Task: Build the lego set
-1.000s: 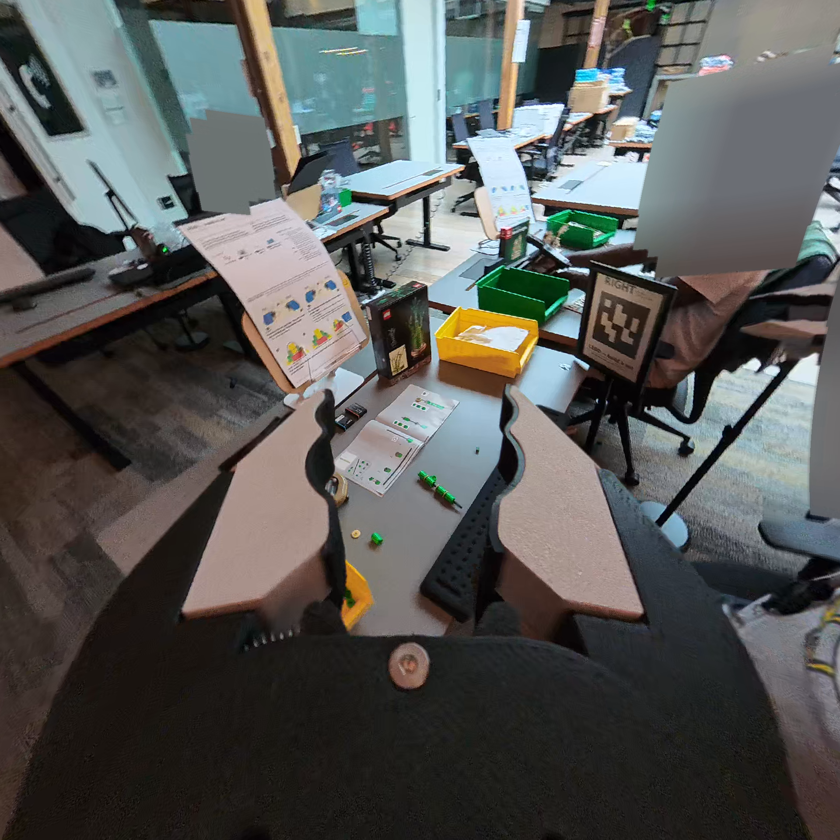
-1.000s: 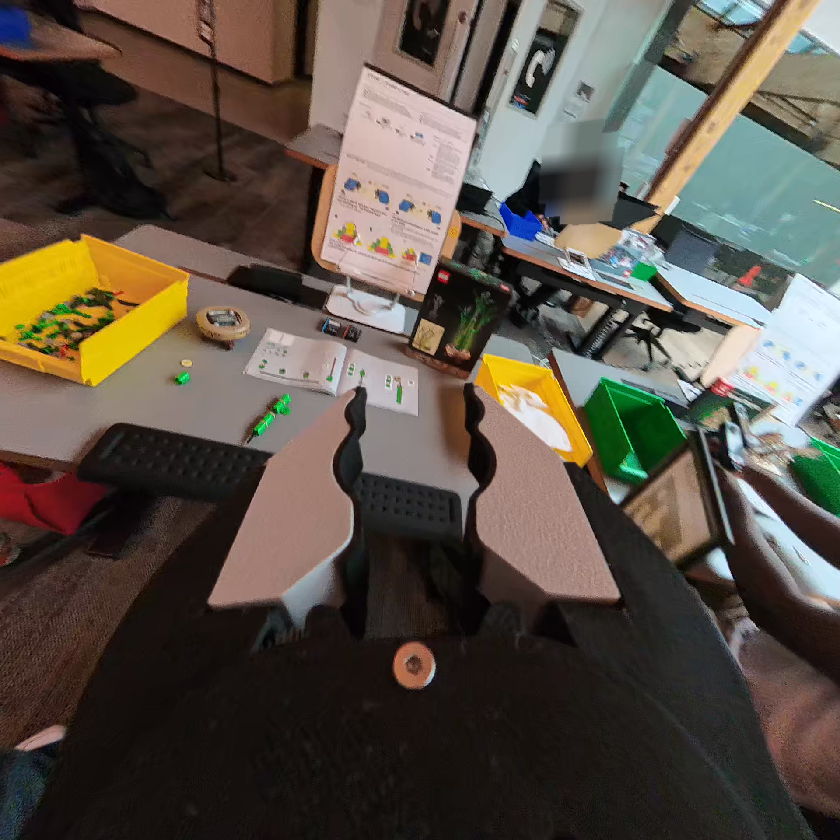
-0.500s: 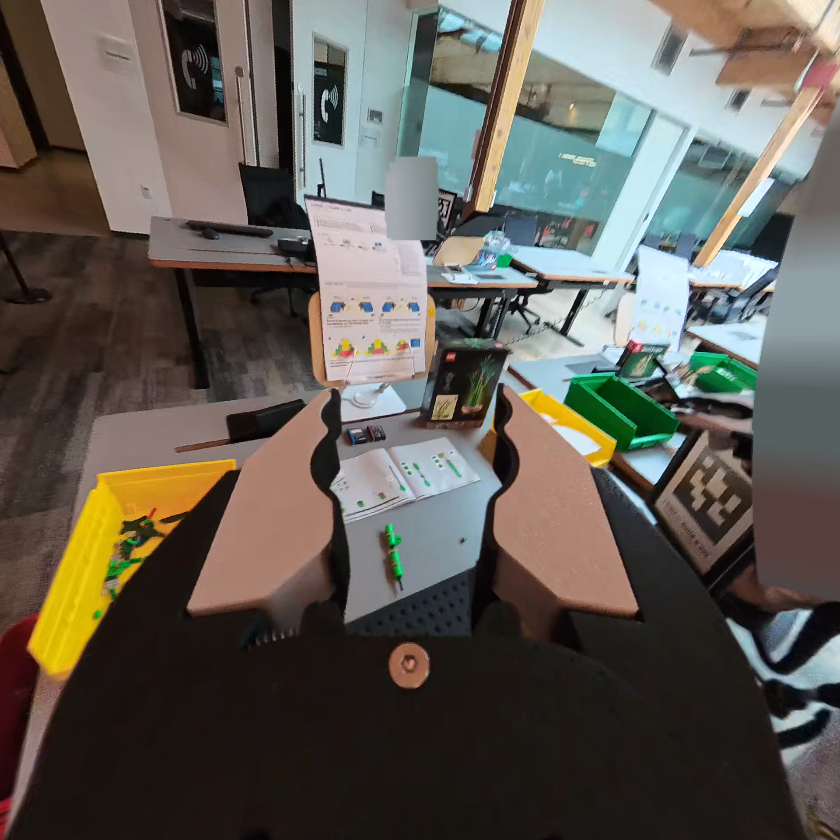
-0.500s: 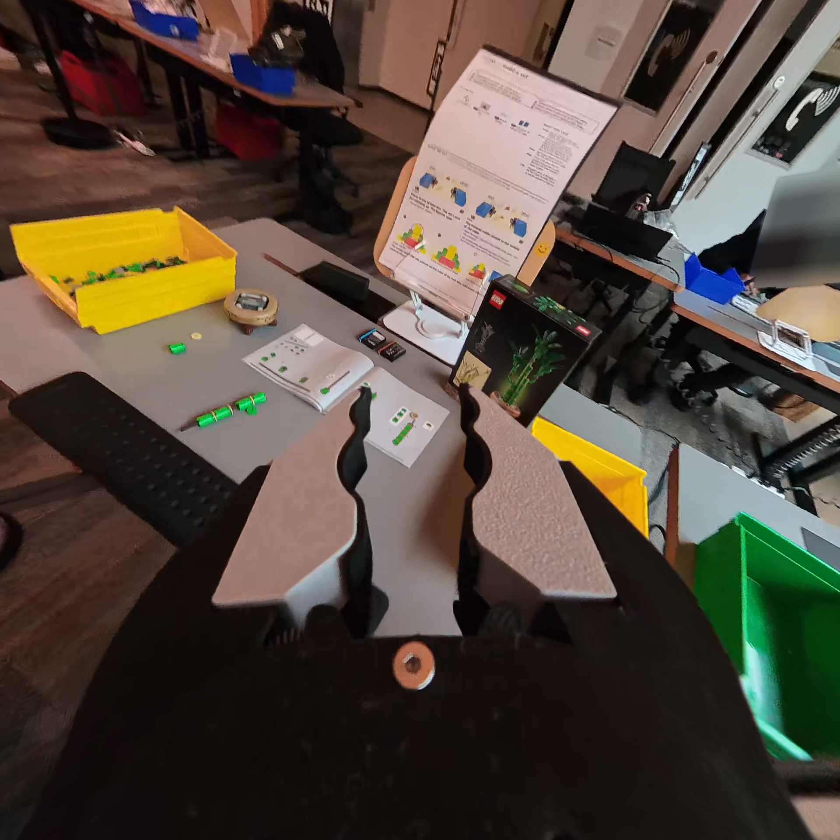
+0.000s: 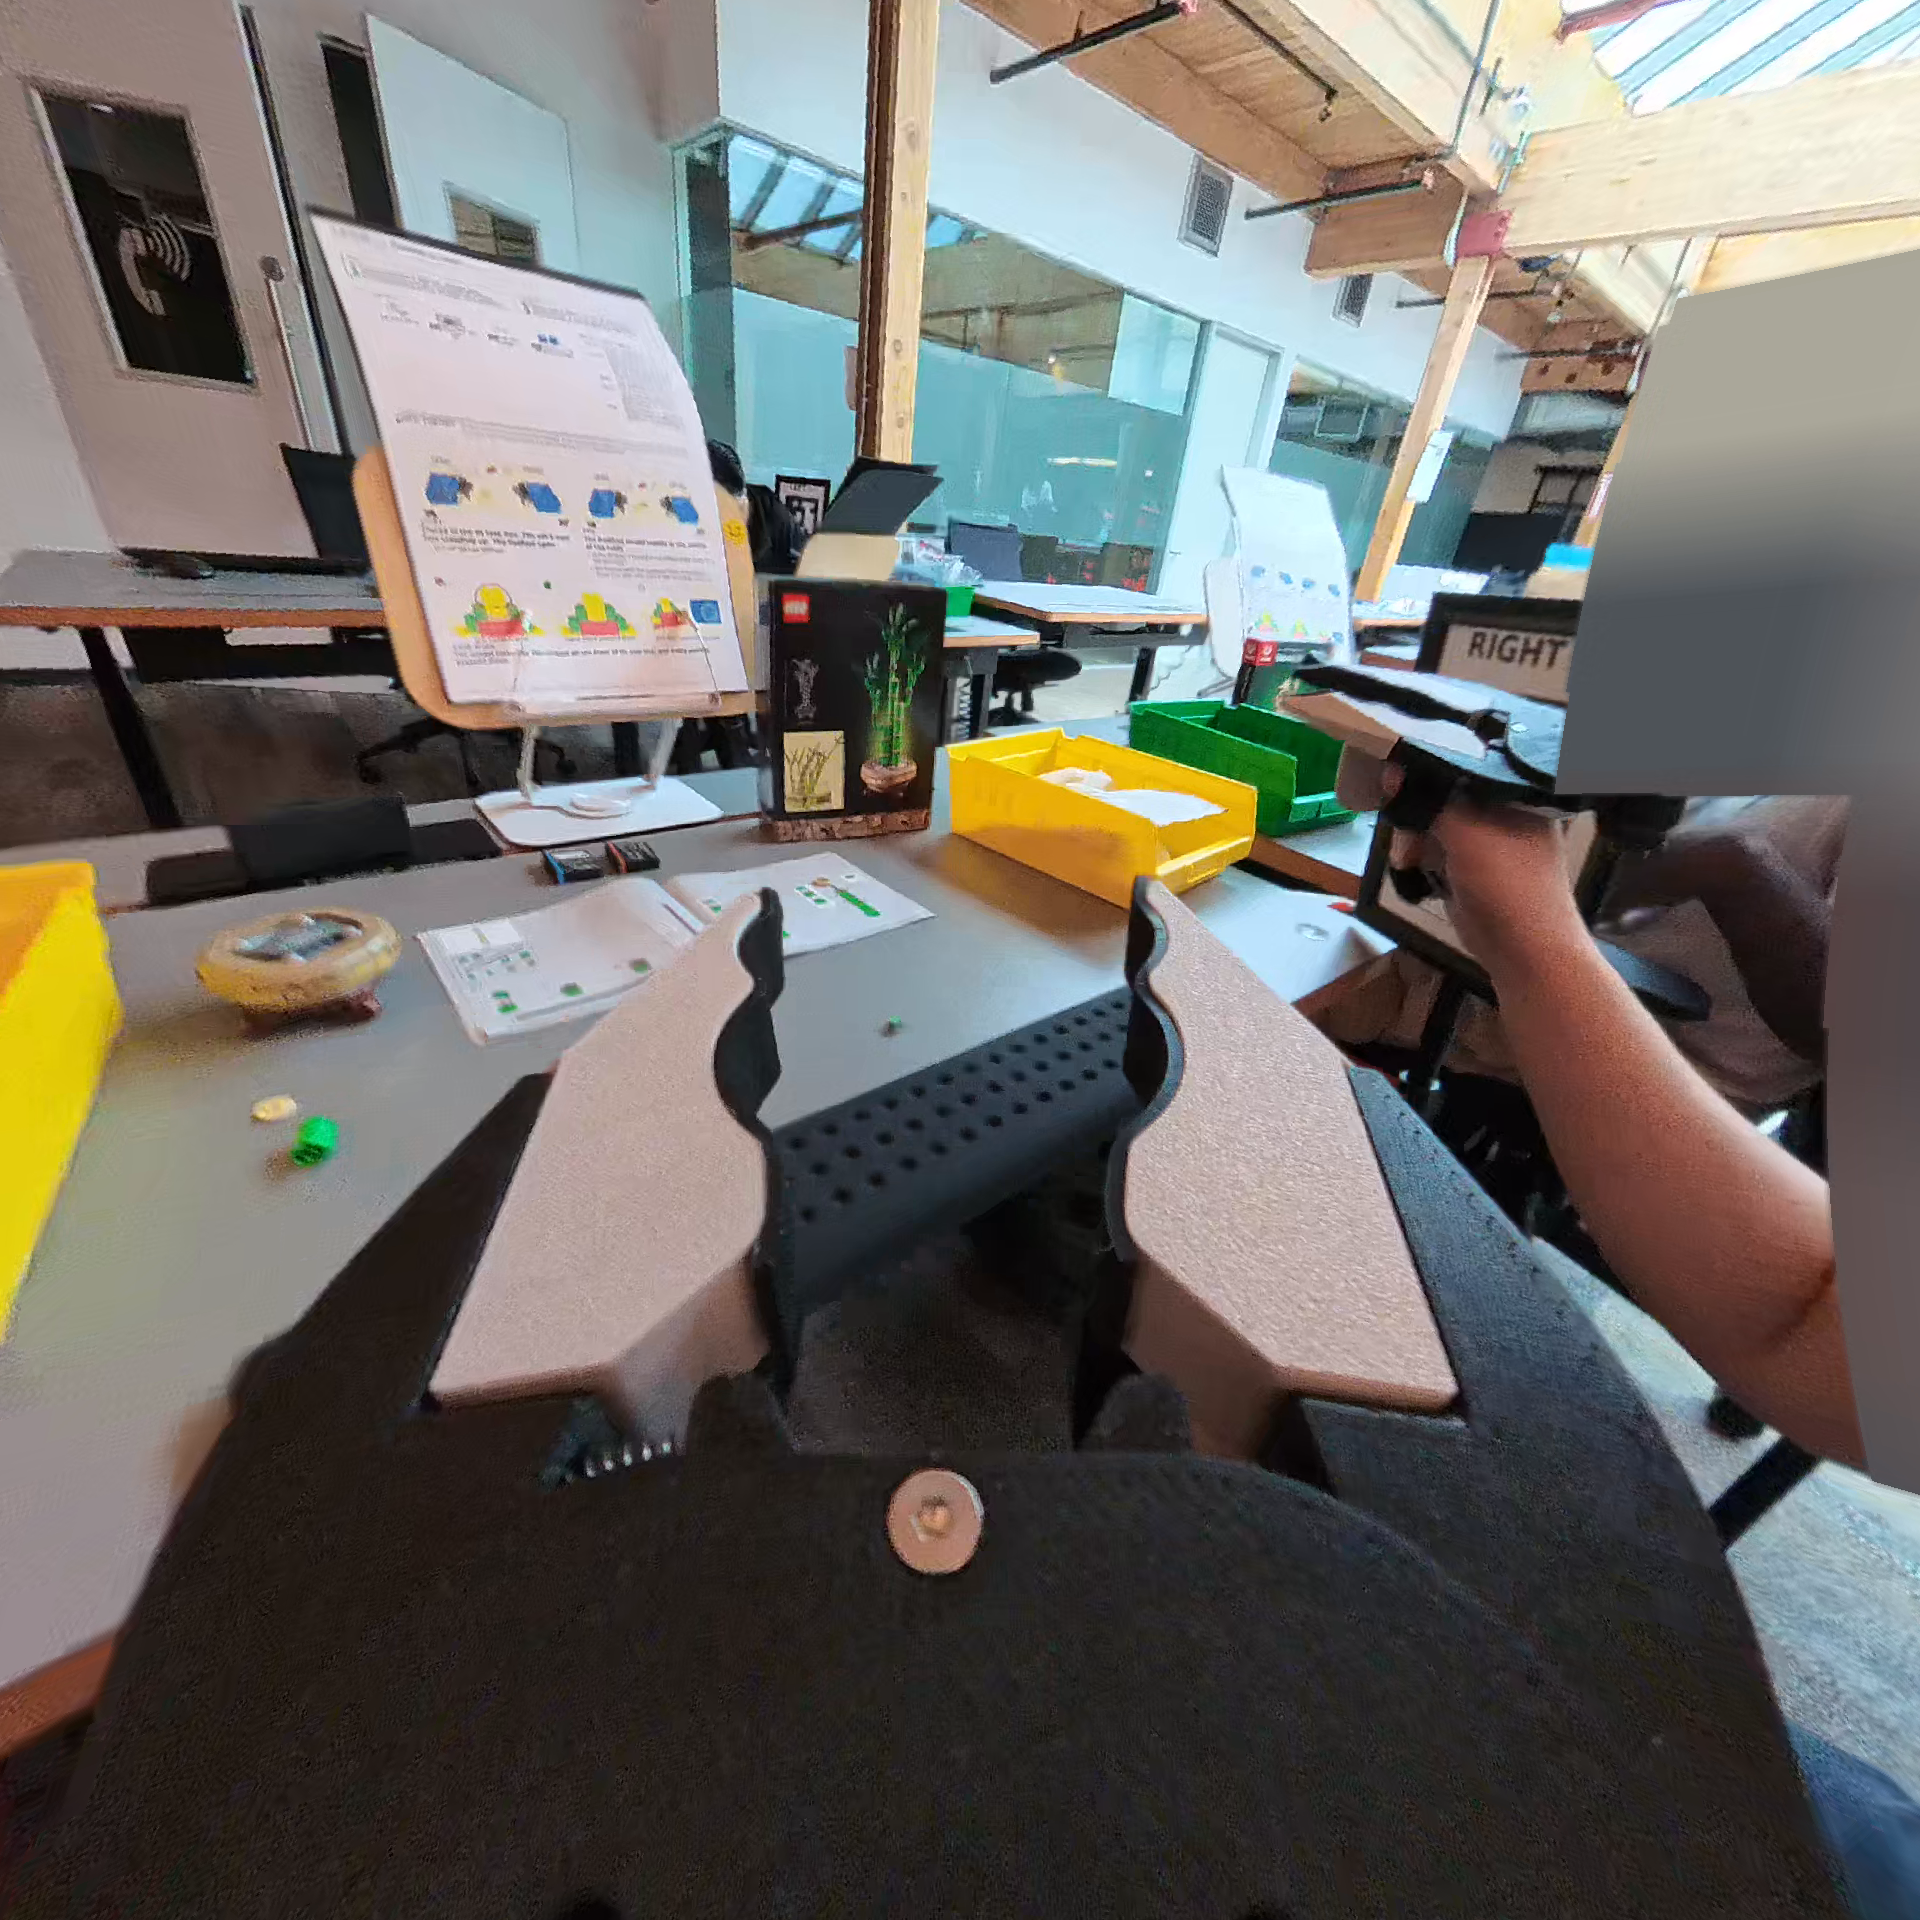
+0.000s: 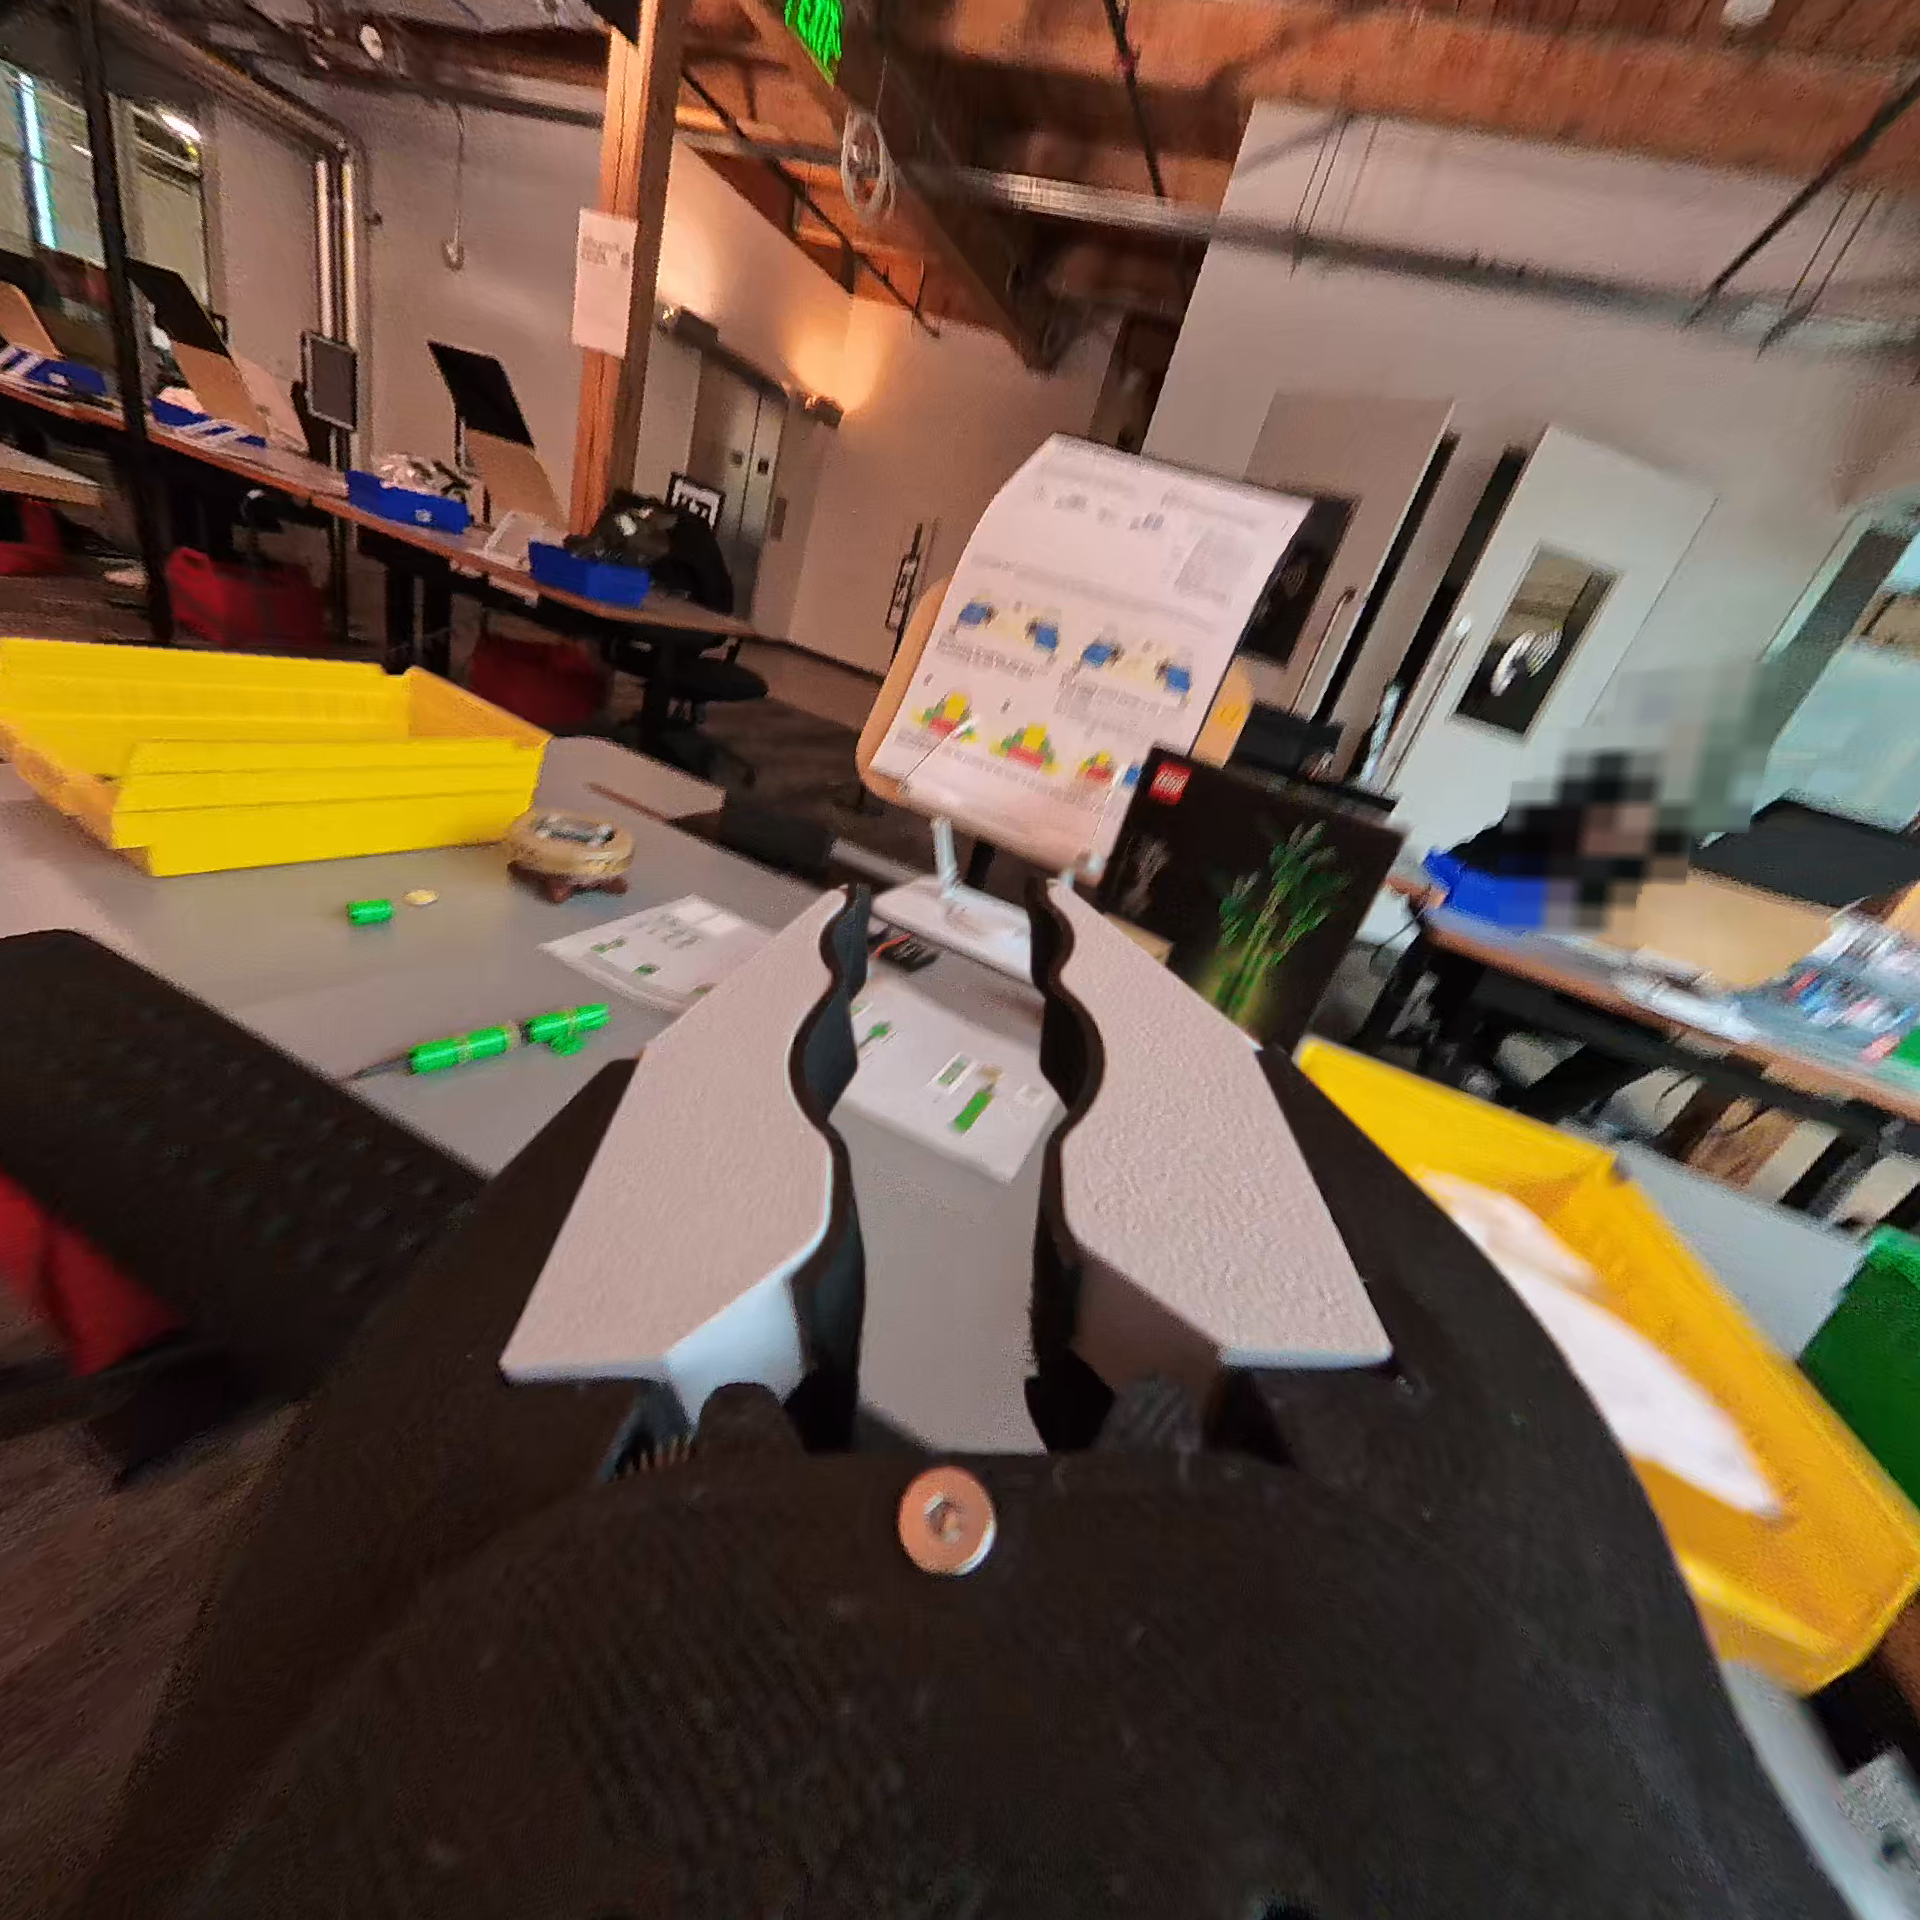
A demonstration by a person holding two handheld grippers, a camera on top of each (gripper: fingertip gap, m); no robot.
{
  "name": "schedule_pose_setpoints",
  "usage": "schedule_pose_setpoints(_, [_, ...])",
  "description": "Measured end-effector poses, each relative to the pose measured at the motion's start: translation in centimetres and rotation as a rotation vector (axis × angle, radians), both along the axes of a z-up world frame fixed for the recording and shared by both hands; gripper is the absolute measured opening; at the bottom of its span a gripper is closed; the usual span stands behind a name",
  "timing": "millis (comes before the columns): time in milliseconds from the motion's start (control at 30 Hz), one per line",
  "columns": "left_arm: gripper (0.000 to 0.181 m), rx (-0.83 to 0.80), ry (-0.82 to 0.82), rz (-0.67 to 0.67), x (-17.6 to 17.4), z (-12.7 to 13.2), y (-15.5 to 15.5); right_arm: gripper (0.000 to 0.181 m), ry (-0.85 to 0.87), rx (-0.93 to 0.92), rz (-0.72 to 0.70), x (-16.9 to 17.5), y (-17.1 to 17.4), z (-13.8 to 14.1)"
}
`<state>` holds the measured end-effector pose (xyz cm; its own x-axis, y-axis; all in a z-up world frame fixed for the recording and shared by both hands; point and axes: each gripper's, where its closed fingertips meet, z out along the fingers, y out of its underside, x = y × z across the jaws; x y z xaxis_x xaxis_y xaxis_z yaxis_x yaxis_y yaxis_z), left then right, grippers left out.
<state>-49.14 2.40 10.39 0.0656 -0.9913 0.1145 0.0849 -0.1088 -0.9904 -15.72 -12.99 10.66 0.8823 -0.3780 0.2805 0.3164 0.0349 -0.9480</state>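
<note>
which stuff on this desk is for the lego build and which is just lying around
For the build:
green stem piece
small green brick
open booklet
lego box
yellow parts bin

Lying about:
black wrist rest
green bin
round tan dish

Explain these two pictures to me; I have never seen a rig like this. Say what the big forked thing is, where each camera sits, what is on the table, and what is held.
No robot here: a person holds a two-finger gripper in each hand, each with a camera looking along its fingers. One picture is from the left gripper, the other from the right gripper. Both stand open and hold nothing. On the grey table lie an open instruction booklet, a green built stem, a loose green piece, a yellow bin, and the upright set box.
</note>
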Motion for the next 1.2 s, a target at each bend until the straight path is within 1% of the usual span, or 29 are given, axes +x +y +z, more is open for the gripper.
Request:
schedule_pose_setpoints(33, [0.064,-0.021,0.013,0.011,0.0,-1.6,-0.7,0.030,0.064,-0.031,0.028,-0.8,0.0,-1.5])
schedule_pose_setpoints(100, [0.064,-0.077,0.109,0.074,-0.5,-5.1,-1.3,0.030,0.185,-0.137,0.083,-2.7,-0.3,-4.4])
schedule_pose_setpoints(133, [0.066,-0.111,0.149,0.091,-0.8,-6.4,-1.8,0.031,0.229,-0.198,0.096,-3.6,-0.6,-5.5])
schedule_pose_setpoints(167, [0.066,-0.137,0.166,0.091,-1.1,-7.0,-2.4,0.032,0.242,-0.248,0.107,-4.5,-1.0,-6.1])
schedule_pose_setpoints(233, [0.066,-0.149,0.167,0.081,-1.6,-7.2,-3.8,0.032,0.196,-0.313,0.102,-5.7,-2.2,-6.2])
schedule_pose_setpoints(300, [0.064,-0.130,0.169,0.089,-2.1,-7.0,-5.0,0.035,0.140,-0.334,0.098,-6.9,-3.6,-5.5])
schedule_pose_setpoints(367, [0.063,-0.126,0.148,0.116,-2.8,-7.2,-6.2,0.035,0.124,-0.350,0.117,-8.1,-4.9,-5.7])
schedule_pose_setpoints(433, [0.059,-0.162,0.129,0.143,-3.4,-8.2,-7.0,0.036,0.155,-0.375,0.126,-8.6,-5.5,-7.1])
schedule_pose_setpoints(500, [0.057,-0.195,0.153,0.123,-3.8,-9.7,-7.5,0.036,0.200,-0.421,0.163,-9.2,-5.3,-9.2])
schedule_pose_setpoints(567, [0.057,-0.179,0.186,0.146,-4.4,-10.9,-6.7,0.036,0.207,-0.419,0.167,-9.1,-4.5,-11.0])
schedule_pose_setpoints(667, [0.050,-0.140,0.172,0.191,-4.7,-12.1,-4.3,0.037,0.196,-0.355,0.217,-9.5,-2.0,-13.7])
schedule_pose_setpoints(700, [0.045,-0.135,0.172,0.191,-4.3,-12.7,-3.4,0.037,0.198,-0.334,0.234,-9.5,-0.8,-14.5])
schedule_pose_setpoints(767, [0.043,-0.125,0.194,0.187,-3.2,-13.9,-1.2,0.037,0.179,-0.316,0.258,-8.7,2.0,-15.6])
schedule_pose_setpoints(833, [0.036,-0.099,0.200,0.189,-1.5,-14.5,1.7,0.036,0.121,-0.313,0.259,-6.6,5.3,-15.5])
schedule_pose_setpoints(867, [0.026,-0.082,0.184,0.172,-0.4,-14.3,3.0,0.036,0.088,-0.295,0.267,-5.5,7.1,-14.8])
schedule_pose_setpoints(900, [0.003,-0.061,0.147,0.137,0.9,-13.6,4.1,0.036,0.063,-0.267,0.273,-4.1,8.9,-13.8])
schedule_pose_setpoints(933, [0.000,-0.042,0.096,0.106,2.5,-12.4,5.5,0.035,0.052,-0.236,0.281,-2.7,10.8,-12.7])
schedule_pose_setpoints(1000, [0.000,0.003,0.032,0.085,5.8,-9.3,9.2,0.035,0.049,-0.185,0.284,0.6,14.6,-10.8])
schedule_pose_setpoints(1067, [0.000,0.047,-0.013,0.083,8.7,-5.5,12.8,0.035,0.028,-0.135,0.253,4.4,17.9,-9.3])
schedule_pose_setpoints(1133, [0.000,0.072,-0.095,0.054,10.8,-1.2,14.9,0.036,-0.035,-0.107,0.203,8.0,20.4,-8.5])
schedule_pose_setpoints(1167, [0.000,0.076,-0.117,0.030,11.5,0.5,15.3,0.036,-0.076,-0.101,0.167,9.6,21.2,-8.5])
schedule_pose_setpoints(1200, [0.000,0.077,-0.118,0.007,12.2,1.6,15.4,0.035,-0.109,-0.106,0.127,11.2,21.8,-8.9])
